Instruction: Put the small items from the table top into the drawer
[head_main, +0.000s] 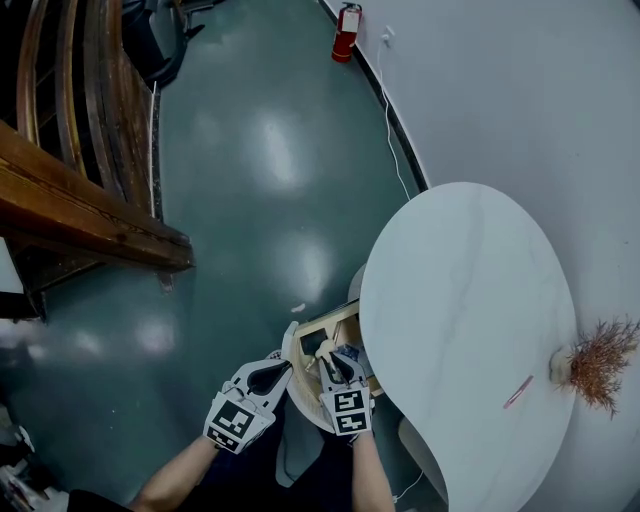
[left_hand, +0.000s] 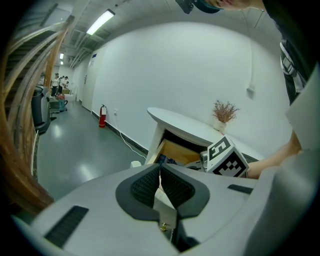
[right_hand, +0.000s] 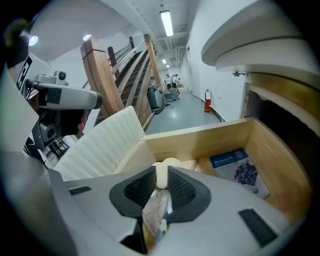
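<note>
Two grippers sit at the bottom of the head view, each carrying one cube with black-and-white square markers. The left gripper (head_main: 278, 368) has its jaws closed tip to tip with nothing between them, and it hangs just outside the drawer's ribbed white front panel (right_hand: 100, 145). The right gripper (head_main: 328, 355) is clamped on one small item (right_hand: 165, 167), a cream-coloured piece with a rounded head. A shiny printed pouch runs back from it behind the pads, and its print is too blurred to read. That item is held above the open wooden drawer (head_main: 322, 325), over its near left part and clear of the floor.

One flat blue packet (right_hand: 235, 170) lies on the drawer floor at the right, against the side wall. It shows a cluster of dark berries and the word "Blueberry"; the smaller print cannot be made out.

One white oval table (head_main: 470, 300) stands over the drawer. On its top are one slim pink item (head_main: 518, 391) and one dried sprig in a small pot (head_main: 598, 365) at the wall edge, near each other but apart.

One red fire extinguisher (head_main: 345, 32) stands by the far wall.
</note>
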